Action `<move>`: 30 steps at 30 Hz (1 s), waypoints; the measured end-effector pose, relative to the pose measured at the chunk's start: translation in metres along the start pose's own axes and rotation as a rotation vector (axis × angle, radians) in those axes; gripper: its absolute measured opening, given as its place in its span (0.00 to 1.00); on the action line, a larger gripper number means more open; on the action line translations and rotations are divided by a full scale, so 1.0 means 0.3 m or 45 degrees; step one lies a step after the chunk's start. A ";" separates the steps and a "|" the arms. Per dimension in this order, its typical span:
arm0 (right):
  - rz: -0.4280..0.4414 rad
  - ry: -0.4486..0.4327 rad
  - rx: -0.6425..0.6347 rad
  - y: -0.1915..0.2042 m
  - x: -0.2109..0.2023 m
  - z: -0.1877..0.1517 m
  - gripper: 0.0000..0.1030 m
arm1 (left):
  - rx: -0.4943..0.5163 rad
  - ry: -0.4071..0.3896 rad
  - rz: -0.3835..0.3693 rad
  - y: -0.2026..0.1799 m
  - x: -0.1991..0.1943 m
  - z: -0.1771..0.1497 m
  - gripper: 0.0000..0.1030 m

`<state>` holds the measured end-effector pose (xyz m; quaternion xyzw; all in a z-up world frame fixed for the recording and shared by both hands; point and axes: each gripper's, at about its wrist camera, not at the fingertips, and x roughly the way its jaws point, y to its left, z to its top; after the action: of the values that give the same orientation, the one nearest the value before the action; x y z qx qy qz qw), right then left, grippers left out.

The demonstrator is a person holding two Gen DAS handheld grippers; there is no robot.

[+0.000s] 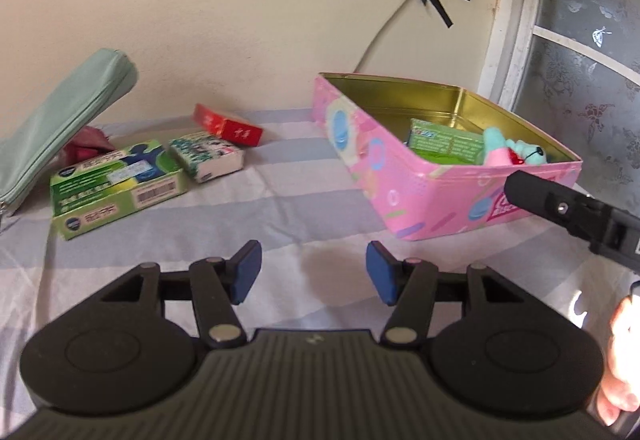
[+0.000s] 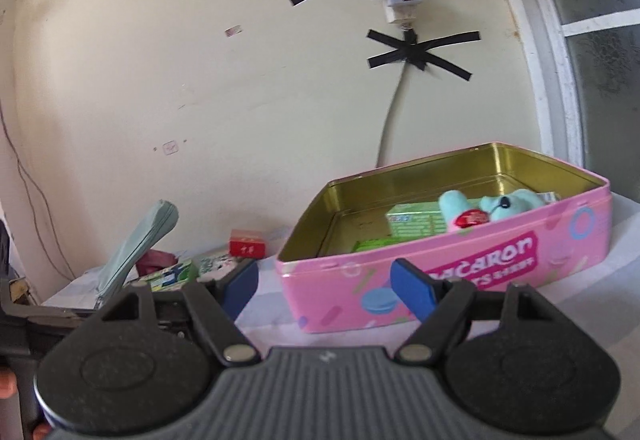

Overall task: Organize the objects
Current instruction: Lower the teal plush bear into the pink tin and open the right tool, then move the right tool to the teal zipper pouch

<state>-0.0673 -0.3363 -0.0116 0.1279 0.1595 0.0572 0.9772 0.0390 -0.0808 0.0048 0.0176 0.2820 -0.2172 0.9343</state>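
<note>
Left wrist: left gripper [image 1: 314, 272] parted, empty, over bare cloth [image 1: 280, 200]; tin [image 1: 404, 184] right, boxes [image 1: 120, 180] left.
Right wrist: right gripper [image 2: 325, 286] wide, empty, before tin [image 2: 440, 272] front wall; toy [image 2: 492, 206] inside.

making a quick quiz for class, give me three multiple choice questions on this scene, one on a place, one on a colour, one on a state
1. Where is the plush toy?
A. in the tin
B. on the pouch
C. between the left tongs

2. What colour is the tin outside?
A. blue
B. pink
C. red

3. How are the left tongs?
A. shut on a box
B. shut, empty
C. open, empty

Answers:
1 A, it lies inside the tin beside a green box.
2 B, the tin's walls are pink.
3 C, the blue pads stand apart with only cloth behind.
</note>
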 end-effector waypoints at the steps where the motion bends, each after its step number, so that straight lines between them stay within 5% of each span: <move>1: 0.023 0.016 -0.023 0.030 0.010 -0.003 0.74 | -0.010 0.004 0.023 0.035 -0.004 -0.010 0.58; 11: 0.242 0.253 -0.167 0.282 0.157 -0.064 0.74 | -0.240 0.032 0.245 0.427 -0.055 -0.064 0.59; 17: 0.431 0.407 -0.142 0.443 0.331 -0.007 0.74 | -0.307 -0.043 0.508 0.587 -0.084 -0.073 0.60; 20: 0.504 0.428 -0.042 0.516 0.479 0.067 0.74 | -0.474 -0.058 0.444 0.659 -0.103 -0.075 0.61; 28: 0.510 0.541 0.365 0.636 0.991 0.131 0.76 | -0.538 -0.078 0.437 0.686 -0.099 -0.073 0.64; 29: 0.493 0.544 0.395 0.643 1.031 0.130 0.74 | -0.556 -0.085 0.434 0.693 -0.102 -0.073 0.64; 30: 0.479 0.546 0.422 0.645 1.058 0.130 0.54 | -0.578 -0.094 0.438 0.700 -0.105 -0.074 0.64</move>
<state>0.2308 -0.1110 -0.0182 0.2976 0.3422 0.2355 0.8596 0.0912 0.1254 -0.0159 -0.1525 0.2821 0.0125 0.9471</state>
